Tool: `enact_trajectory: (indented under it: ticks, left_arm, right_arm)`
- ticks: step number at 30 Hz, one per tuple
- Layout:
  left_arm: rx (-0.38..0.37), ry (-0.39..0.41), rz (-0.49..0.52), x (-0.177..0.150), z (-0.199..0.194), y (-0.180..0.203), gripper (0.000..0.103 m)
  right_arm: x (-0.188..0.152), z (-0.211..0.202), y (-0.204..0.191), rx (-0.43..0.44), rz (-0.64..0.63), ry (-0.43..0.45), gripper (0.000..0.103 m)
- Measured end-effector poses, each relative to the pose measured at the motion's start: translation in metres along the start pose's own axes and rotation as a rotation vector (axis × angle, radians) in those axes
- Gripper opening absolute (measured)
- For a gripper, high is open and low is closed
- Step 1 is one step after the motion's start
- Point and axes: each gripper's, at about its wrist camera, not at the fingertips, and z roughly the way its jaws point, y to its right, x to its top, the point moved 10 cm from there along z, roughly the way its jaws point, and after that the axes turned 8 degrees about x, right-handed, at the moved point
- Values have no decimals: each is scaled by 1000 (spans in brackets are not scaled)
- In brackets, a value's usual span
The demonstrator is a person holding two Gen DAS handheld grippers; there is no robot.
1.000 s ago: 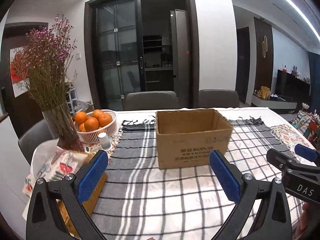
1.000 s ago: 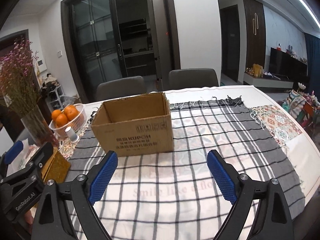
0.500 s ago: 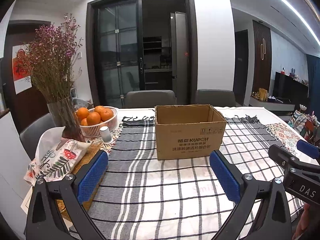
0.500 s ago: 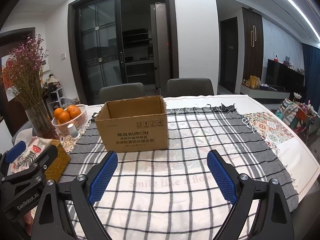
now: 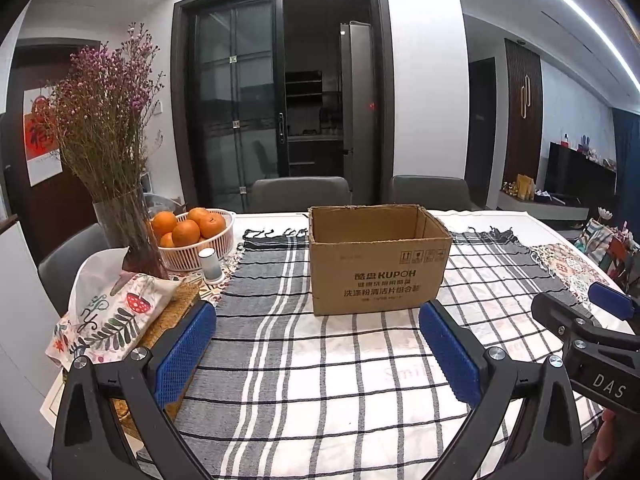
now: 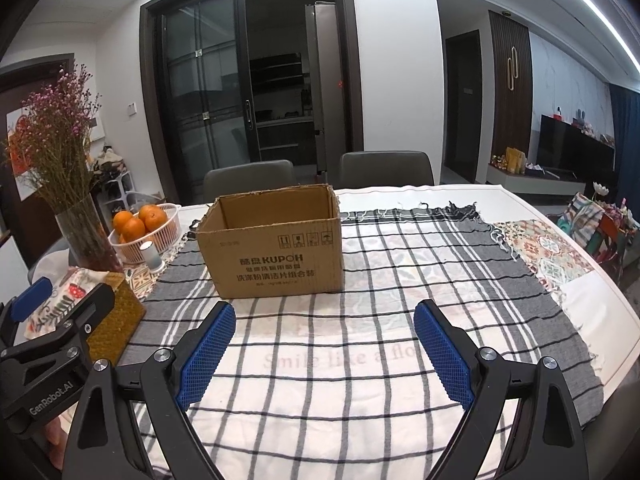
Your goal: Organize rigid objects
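Note:
An open brown cardboard box (image 5: 380,260) stands upright on the checked cloth in the middle of the table; it also shows in the right wrist view (image 6: 276,246). Its inside is hidden from both views. My left gripper (image 5: 316,350) is open and empty, held above the cloth in front of the box. My right gripper (image 6: 324,350) is open and empty, also in front of the box and to the right of the left one. The right gripper's body shows at the right edge of the left wrist view (image 5: 588,336).
At the table's left stand a glass vase of dried flowers (image 5: 124,236), a white basket of oranges (image 5: 192,240), a small white cylinder (image 5: 210,266) and a tissue box in a printed cover (image 5: 108,312). Two grey chairs (image 5: 300,194) stand behind the table. The table's right edge (image 6: 600,304) is near.
Both grippers have drawn back from the box and lowered, so it looks smaller and I see less of its inside. Both stay open and empty.

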Motion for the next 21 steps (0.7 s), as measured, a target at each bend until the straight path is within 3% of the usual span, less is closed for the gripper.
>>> enact_trajectory:
  ticks: [21]
  left_arm:
    - [-12, -3, -3, -2, -1, 2, 103]
  right_arm:
    - [-3, -1, 2, 2, 8, 1, 92]
